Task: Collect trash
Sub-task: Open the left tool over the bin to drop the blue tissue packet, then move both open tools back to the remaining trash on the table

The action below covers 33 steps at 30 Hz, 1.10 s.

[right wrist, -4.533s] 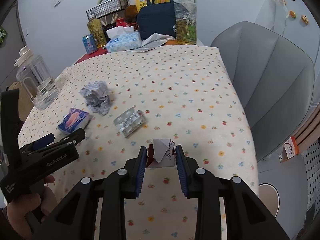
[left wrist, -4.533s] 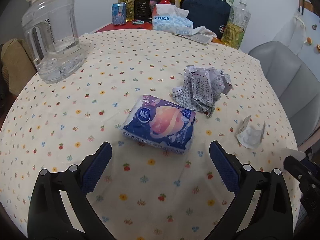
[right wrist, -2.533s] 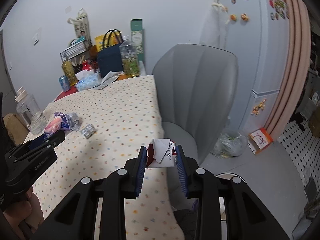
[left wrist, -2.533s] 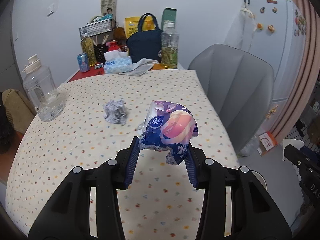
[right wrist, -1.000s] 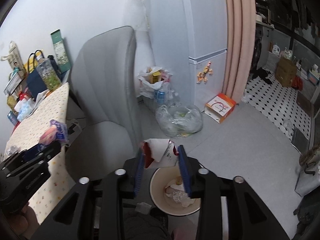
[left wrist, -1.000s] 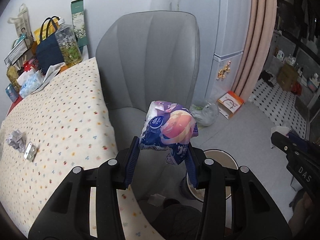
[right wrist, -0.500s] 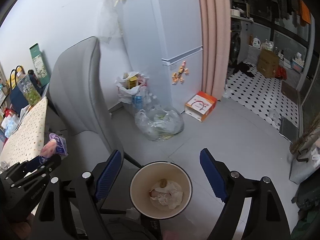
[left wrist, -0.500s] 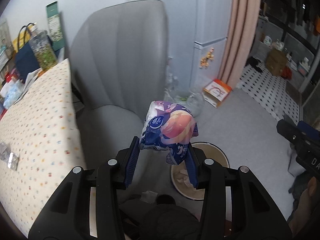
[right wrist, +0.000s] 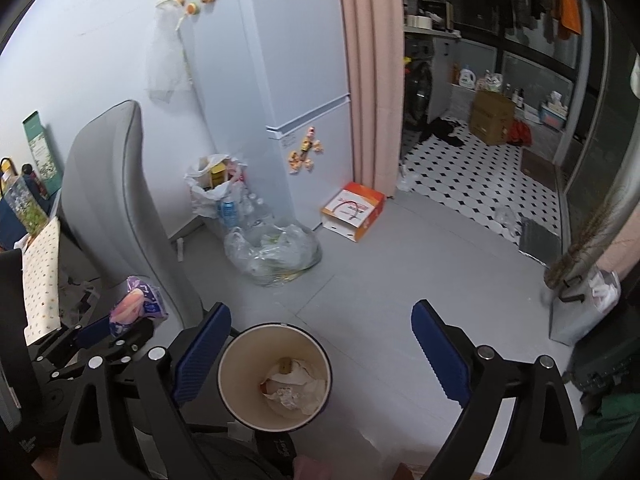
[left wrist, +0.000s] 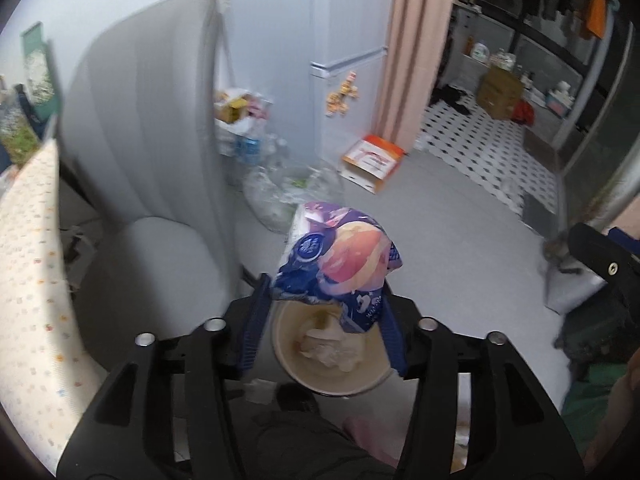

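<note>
My left gripper is shut on a blue and purple snack wrapper and holds it right above a round beige trash bin on the floor. In the right wrist view the same wrapper shows at the left in the left gripper. My right gripper is open and empty, hovering over the bin, which holds crumpled paper and scraps.
A grey chair stands left of the bin, beside the tablecloth's edge. A clear bag of bottles, a white bag, an orange box and a fridge lie beyond. A broom leans at the right.
My left gripper carried the wrapper from beside the chair to directly over the bin. My right gripper stays open over the bin, having dropped its scrap earlier.
</note>
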Tool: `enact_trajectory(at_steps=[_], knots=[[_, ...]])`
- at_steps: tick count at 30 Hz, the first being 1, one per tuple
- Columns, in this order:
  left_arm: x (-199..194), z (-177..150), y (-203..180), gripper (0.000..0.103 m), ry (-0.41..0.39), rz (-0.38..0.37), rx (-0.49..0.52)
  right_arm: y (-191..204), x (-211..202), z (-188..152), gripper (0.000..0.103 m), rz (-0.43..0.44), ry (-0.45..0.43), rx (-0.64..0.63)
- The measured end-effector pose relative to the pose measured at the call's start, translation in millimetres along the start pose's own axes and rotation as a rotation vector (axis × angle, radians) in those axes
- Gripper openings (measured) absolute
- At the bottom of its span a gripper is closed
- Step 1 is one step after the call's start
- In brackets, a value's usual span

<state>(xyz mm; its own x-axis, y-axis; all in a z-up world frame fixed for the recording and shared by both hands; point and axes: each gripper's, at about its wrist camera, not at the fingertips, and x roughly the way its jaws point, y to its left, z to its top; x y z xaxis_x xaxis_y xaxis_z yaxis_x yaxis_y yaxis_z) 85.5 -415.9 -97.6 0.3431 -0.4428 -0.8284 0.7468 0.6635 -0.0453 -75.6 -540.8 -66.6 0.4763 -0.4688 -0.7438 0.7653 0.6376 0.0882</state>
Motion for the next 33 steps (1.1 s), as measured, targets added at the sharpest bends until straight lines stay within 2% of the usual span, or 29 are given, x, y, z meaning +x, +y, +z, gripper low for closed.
enact_trajectory(at_steps=[2,5,7,23,33], knots=[[0,1,-1,0.072,0.005,-0.007,0.002,-3,-2,-1,0.093,-0.016,-0.003,0.005],[-7,0,1,0.09,-0.019,0.029,0.016,-4,-1,-2,0.093,-0.02,0.002,0.011],[-13,-1,7,0.093,-0.03,0.049,0.012,-1,-1,-2,0.095,-0.013,0.002,0.009],[-85,-17,94,0.096,-0.133,0.213,-0.16,70,-23,-8,0.095,0.125,-0.039,-0.076],[-132,-43,155,0.096,-0.196,0.32,-0.255,146,-47,-16,0.095,0.229,-0.063,-0.19]])
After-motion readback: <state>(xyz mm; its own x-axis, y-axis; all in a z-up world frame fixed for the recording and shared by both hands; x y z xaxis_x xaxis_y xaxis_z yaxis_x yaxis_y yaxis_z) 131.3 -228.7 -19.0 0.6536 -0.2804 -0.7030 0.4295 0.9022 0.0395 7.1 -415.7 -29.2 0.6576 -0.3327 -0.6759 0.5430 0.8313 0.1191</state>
